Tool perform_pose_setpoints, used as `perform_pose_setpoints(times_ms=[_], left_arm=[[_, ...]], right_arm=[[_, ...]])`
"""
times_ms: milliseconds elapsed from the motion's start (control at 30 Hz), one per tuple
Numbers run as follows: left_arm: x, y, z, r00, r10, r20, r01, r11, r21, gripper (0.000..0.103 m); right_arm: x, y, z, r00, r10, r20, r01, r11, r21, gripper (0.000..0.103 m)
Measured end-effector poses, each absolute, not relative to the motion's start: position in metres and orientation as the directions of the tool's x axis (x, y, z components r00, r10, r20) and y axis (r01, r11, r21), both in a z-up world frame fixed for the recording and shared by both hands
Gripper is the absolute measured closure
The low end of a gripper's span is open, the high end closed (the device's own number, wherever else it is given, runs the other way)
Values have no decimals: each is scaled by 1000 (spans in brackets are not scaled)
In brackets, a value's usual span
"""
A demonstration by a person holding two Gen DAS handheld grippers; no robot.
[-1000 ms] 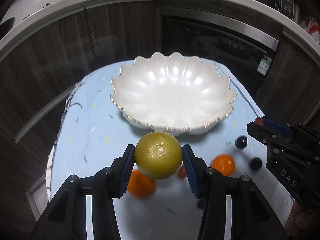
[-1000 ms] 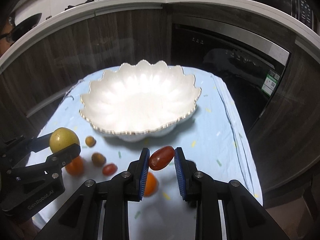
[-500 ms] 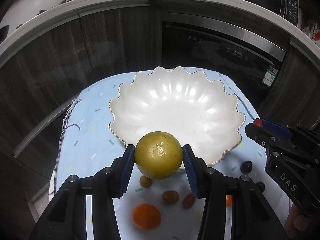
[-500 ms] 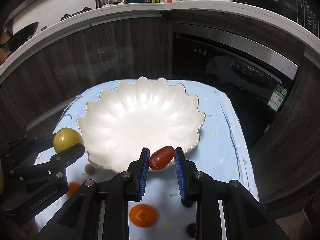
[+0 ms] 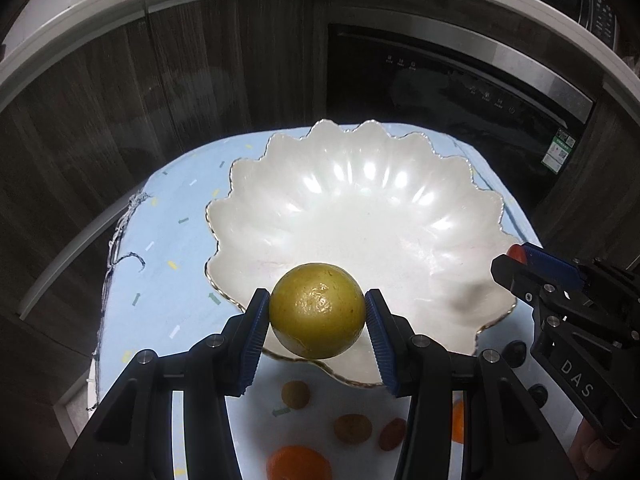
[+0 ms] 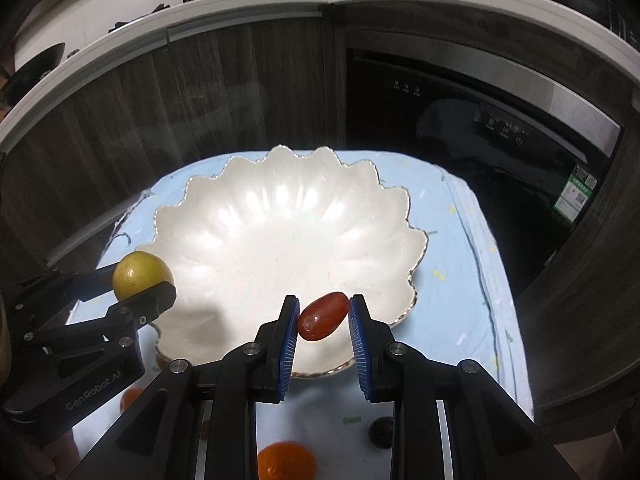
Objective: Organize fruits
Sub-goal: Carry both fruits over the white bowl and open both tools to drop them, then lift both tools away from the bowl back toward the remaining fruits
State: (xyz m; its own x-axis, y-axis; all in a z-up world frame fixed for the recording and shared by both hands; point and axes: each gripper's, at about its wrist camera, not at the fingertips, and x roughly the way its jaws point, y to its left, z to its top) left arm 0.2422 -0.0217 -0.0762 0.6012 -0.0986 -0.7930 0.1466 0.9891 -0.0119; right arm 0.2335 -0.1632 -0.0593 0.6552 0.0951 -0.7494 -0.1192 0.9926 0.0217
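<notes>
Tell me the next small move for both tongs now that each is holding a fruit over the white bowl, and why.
Probably lower both a little, then open. The left tongs grip the yellow-green round fruit over the white bowl near its front rim; the right tongs grip the red oval fruit inside the rim too. Nothing lies in the bowl, and releasing from lower should limit bouncing.

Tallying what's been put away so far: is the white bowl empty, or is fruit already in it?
Empty. The white bowl shows only bare glossy surface; the yellow fruit and red fruit are held above it.
</notes>
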Motion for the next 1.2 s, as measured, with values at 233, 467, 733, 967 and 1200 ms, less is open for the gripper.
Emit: perform_pose_setpoints(times_ms=[233,467,733,967,1200], left_arm=[[251,-20,-90,569,-97,-816,136,990,-23,55],[255,-21,-97,547,-86,-832,133,991,-15,55],[253,-18,-91,579,-50,-814,99,995,10,25],[250,-11,-81,607,-22,-794,71,997,27,15],[238,-7,-77,611,-11,-792,66,997,36,12]], right_arm=[[243,-161,-74,625,99,-774,-124,992,26,76],[250,-163,-87,595,107,-796,-123,992,41,76],[248,-165,-85,605,104,-789,-114,993,43,43],[245,-170,-73,641,42,-766,-63,998,1,26],[235,-173,-65,658,6,-753,-37,999,-24,26]])
